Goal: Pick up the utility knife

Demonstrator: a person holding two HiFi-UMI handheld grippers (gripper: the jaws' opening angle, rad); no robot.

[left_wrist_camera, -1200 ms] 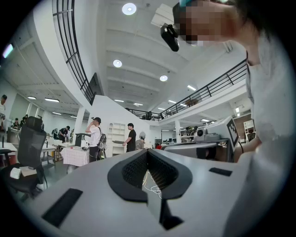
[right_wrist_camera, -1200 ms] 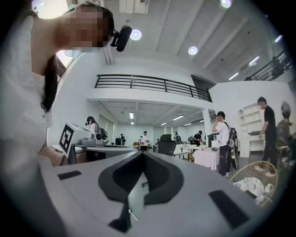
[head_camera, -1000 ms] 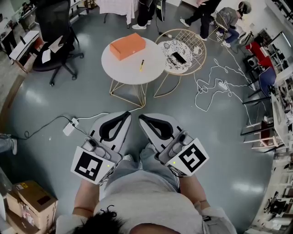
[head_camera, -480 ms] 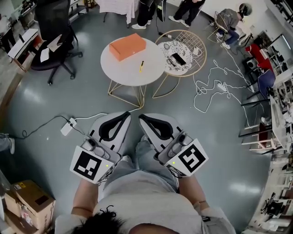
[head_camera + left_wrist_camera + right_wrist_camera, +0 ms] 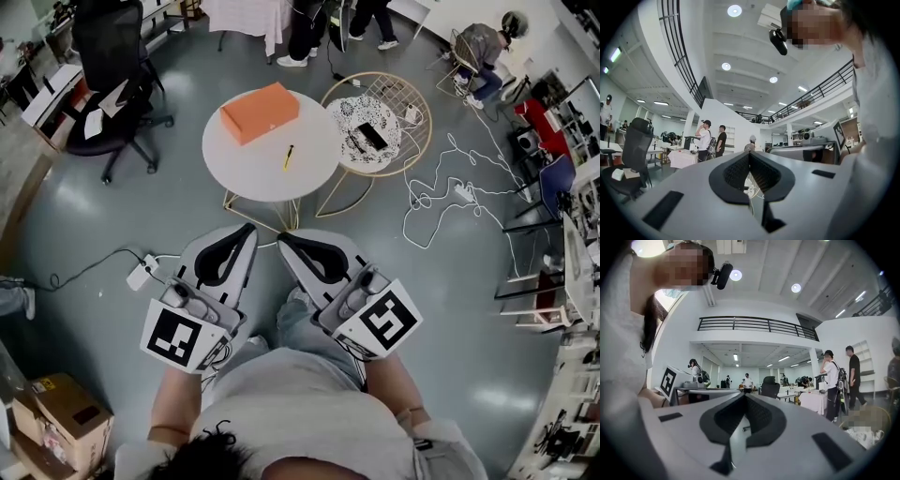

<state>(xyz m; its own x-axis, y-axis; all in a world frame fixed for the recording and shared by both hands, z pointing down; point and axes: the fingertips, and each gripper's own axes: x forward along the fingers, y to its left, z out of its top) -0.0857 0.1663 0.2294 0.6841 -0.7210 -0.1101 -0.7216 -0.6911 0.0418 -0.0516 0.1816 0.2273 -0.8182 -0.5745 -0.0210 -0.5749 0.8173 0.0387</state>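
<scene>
Tabletop (image 5: 248, 159) holds utility knife (image 5: 289, 157), well beyond left claw (image 5: 246, 231) and right claw (image 5: 285, 238).

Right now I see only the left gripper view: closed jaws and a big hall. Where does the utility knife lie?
Observer: In the head view, the utility knife lies on the white round table, ahead of the person.
Operator: Is anything near it?
Observer: An orange box sits on the same table, apart from the knife.
Operator: And the right gripper?
Observer: The right gripper is shut with nothing in it, well short of the table.
</scene>
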